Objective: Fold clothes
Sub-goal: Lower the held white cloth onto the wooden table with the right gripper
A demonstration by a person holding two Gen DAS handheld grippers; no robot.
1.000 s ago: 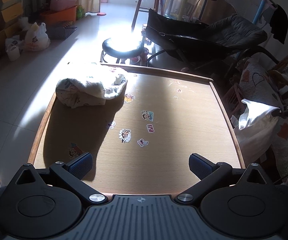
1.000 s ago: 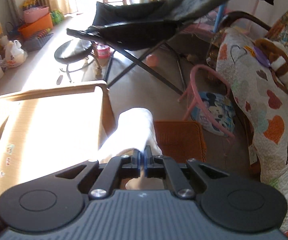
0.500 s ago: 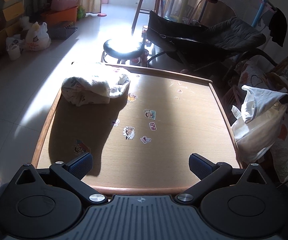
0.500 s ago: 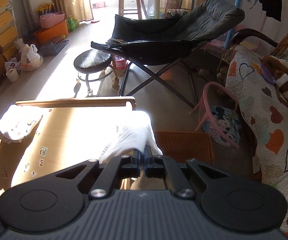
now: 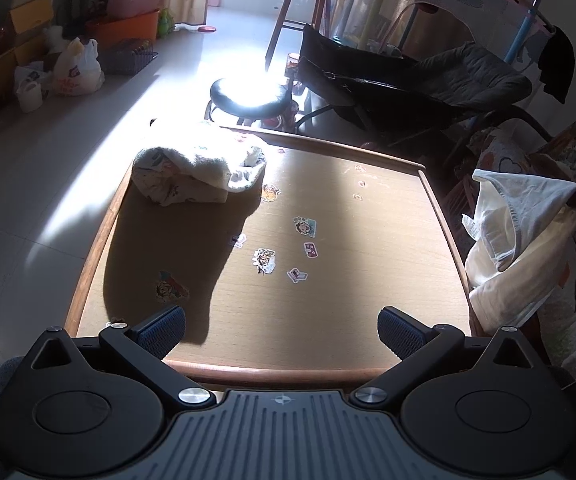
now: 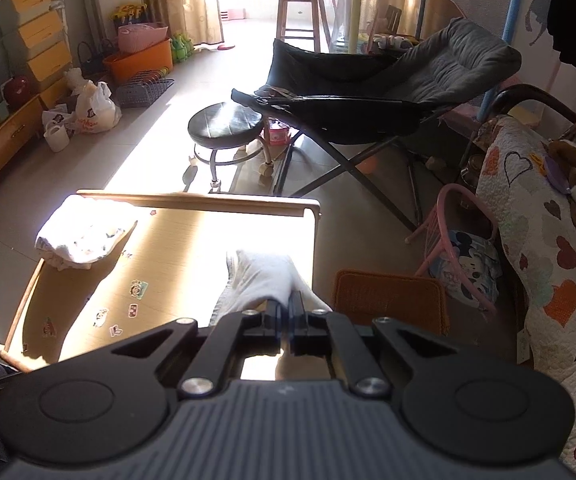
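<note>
A low wooden table [image 5: 368, 312] with stickers on its top fills the left wrist view. My left gripper [image 5: 281, 330] is open over the table's near edge, nothing between its blue pads. A white garment [image 5: 520, 236] hangs in the air beyond the table's right edge, pinched by my right gripper [image 6: 285, 312], which is shut on the white garment [image 6: 263, 276]. The cloth drapes down over the table's right edge [image 6: 314, 240]. A folded patterned cloth [image 5: 197, 170] lies at the table's far left corner, also the patterned cloth [image 6: 81, 234] in the right wrist view.
A round black stool [image 5: 249, 98] and a dark folding lounge chair [image 6: 388, 88] stand behind the table. An orange woven basket [image 6: 390, 294], a small pink chair [image 6: 462, 216] and a quilt-covered sofa [image 6: 536, 216] are to the right. Bags and crates line the left wall.
My right gripper has risen and pulled back, lifting the white garment higher beside the table's right edge. My left gripper has drawn back and up slightly, staying open.
</note>
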